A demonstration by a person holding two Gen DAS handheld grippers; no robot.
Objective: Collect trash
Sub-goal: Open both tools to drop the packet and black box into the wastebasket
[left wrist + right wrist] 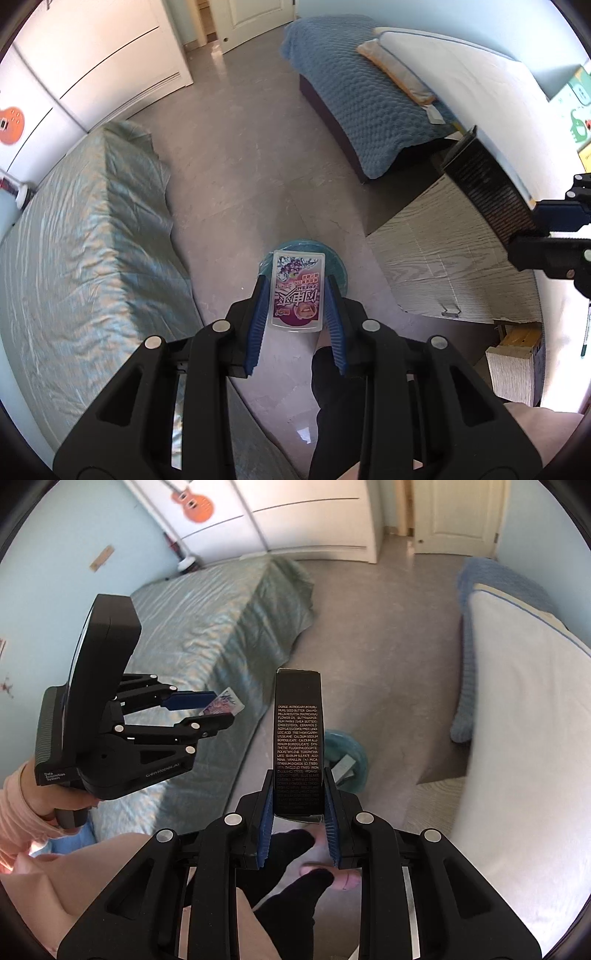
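Observation:
My left gripper point(297, 291) is shut on a flat purple-and-white candy case point(298, 290), which hangs right over a round teal trash bin point(338, 264) on the floor. In the right wrist view that same left gripper point(221, 710) shows at the left with the candy case point(223, 706) in it. My right gripper point(298, 786) is shut on a tall black cosmetics box point(298, 738) with small printed text. The trash bin point(349, 760) lies just right of and below that box and holds a grey item. In the left wrist view the black box point(487, 184) reaches in from the right edge, held by the right gripper point(532, 221).
A bed with a teal-green sheet point(85, 240) is on one side and a bed with a blue blanket point(354, 99) and white duvet on the other. Grey floor point(240, 147) runs between them to a white wardrobe and door. The person's black-socked feet point(295, 871) stand below the grippers.

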